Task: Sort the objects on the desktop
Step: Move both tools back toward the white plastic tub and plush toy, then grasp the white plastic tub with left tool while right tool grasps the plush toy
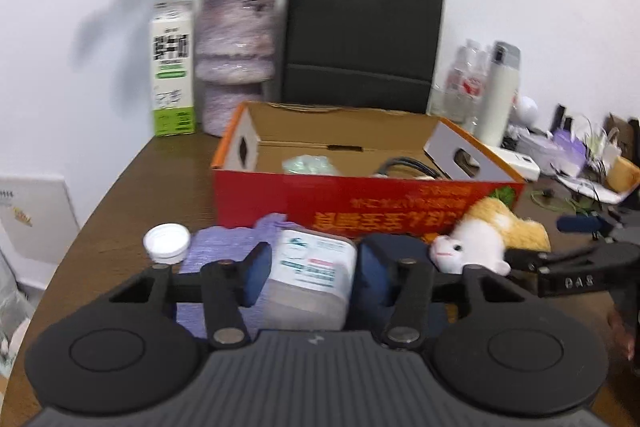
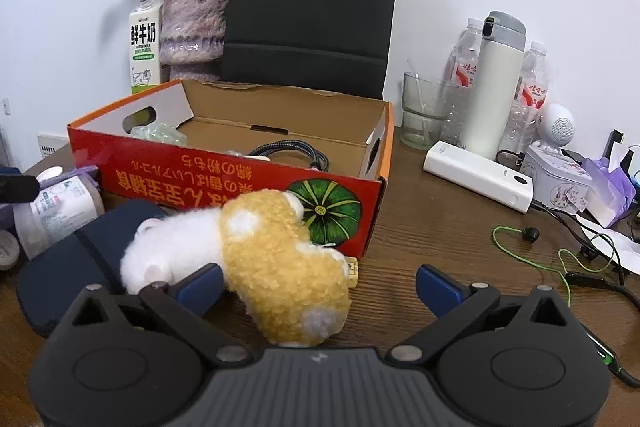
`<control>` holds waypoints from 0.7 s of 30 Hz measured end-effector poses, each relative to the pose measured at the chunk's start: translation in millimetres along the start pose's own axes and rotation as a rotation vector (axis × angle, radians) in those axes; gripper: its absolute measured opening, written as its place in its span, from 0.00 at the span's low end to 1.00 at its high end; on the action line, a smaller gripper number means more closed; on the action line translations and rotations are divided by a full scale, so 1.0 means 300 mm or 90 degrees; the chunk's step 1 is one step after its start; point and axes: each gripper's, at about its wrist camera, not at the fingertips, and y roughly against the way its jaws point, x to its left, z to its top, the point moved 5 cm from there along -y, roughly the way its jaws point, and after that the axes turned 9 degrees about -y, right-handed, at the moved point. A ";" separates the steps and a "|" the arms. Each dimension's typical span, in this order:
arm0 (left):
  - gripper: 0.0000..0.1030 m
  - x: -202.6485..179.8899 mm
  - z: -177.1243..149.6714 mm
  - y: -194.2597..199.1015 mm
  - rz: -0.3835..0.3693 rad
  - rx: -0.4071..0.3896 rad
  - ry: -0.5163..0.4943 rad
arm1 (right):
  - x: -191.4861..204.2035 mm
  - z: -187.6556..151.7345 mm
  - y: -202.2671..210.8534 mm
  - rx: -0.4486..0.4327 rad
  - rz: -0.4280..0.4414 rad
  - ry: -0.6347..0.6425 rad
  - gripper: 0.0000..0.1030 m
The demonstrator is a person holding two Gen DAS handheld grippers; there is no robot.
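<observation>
1. The left gripper (image 1: 310, 267) has its blue pads clamped on a white bottle (image 1: 310, 273) that lies on its side over a purple cloth (image 1: 218, 247).
2. The bottle's white cap (image 1: 167, 242) sits on the table (image 1: 120, 187) just left of the cloth.
3. The right gripper (image 2: 320, 287) stands wide apart and holds nothing.
4. A plush toy (image 2: 256, 259), tan and white, lies between its fingers, partly on a dark blue pouch (image 2: 68, 267).
5. The red box (image 2: 240, 183) stands open just behind both, with a cable (image 2: 292, 153) coiled inside.
</observation>
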 end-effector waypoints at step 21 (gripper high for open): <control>0.72 0.057 -0.069 -0.125 0.018 0.095 0.038 | 0.036 -0.049 -0.018 0.048 0.027 0.028 0.49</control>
